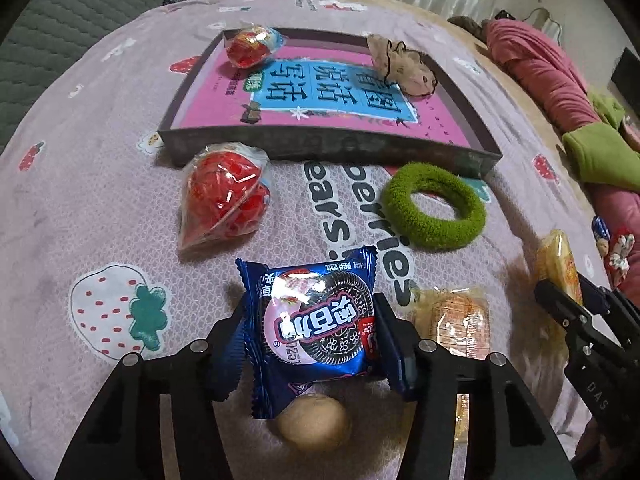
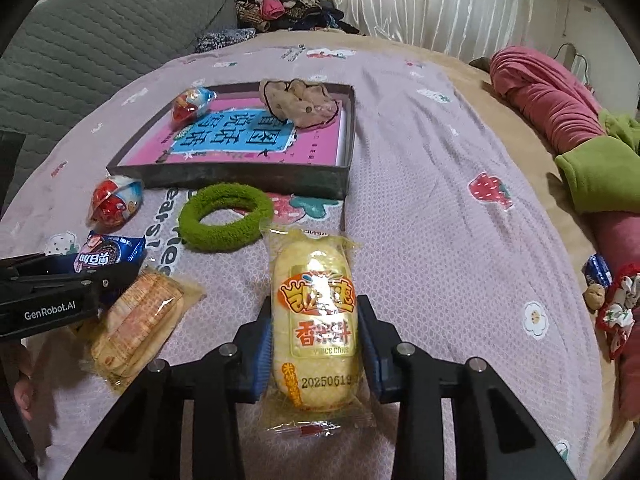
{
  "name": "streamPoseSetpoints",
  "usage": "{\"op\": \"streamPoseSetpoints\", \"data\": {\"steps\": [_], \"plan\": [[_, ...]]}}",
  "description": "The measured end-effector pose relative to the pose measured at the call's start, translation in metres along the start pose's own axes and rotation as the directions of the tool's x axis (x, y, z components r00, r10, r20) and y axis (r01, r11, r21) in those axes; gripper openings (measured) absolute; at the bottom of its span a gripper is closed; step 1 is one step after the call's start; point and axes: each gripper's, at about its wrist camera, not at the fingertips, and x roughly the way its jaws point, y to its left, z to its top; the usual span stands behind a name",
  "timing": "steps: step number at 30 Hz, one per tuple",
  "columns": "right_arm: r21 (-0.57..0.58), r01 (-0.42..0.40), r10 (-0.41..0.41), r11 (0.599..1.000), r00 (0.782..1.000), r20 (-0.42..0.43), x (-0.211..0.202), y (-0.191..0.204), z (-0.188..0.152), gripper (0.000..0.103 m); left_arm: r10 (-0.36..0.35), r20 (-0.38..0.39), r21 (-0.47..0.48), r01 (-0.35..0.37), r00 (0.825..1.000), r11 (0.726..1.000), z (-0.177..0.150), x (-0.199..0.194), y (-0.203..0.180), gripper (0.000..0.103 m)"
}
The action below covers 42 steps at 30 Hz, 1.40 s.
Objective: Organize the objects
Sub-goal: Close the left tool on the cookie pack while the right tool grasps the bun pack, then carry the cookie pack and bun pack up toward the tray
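Left gripper [image 1: 310, 332]: one, pinching one blue cookie packet [image 1: 316, 320] over the bedspread [image 1: 100, 200]. Right gripper [image 2: 316, 340]: one, clamped on one yellow rice cake packet [image 2: 314, 320]. Left to right on the spread: red candy eggs, two, one [image 2: 116, 200] before the tray, one [image 2: 190, 104] in its far left corner; tray [image 2: 240, 178], one, also holding one beige cloth [image 2: 300, 104]; green hair ring [image 2: 226, 216], one, just before the tray; wrapped biscuit pack [image 2: 140, 328], one; walnut [image 1: 314, 422], one.
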Motion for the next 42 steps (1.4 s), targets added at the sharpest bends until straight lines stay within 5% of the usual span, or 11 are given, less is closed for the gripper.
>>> {"op": "streamPoseSetpoints", "data": {"steps": [24, 42], "plan": [[-0.021, -0.052, 0.054, 0.998, 0.993, 0.101, -0.076, 0.028, 0.000, 0.038, 0.012, 0.116, 0.014, -0.014, 0.993, 1.000, -0.010, -0.083, 0.003, 0.058], [-0.054, -0.044, 0.055, 0.998, 0.975, 0.214, -0.155, 0.054, -0.001, 0.038, 0.011, 0.232, 0.024, -0.017, 0.973, 1.000, -0.031, -0.166, 0.003, 0.058]]}}
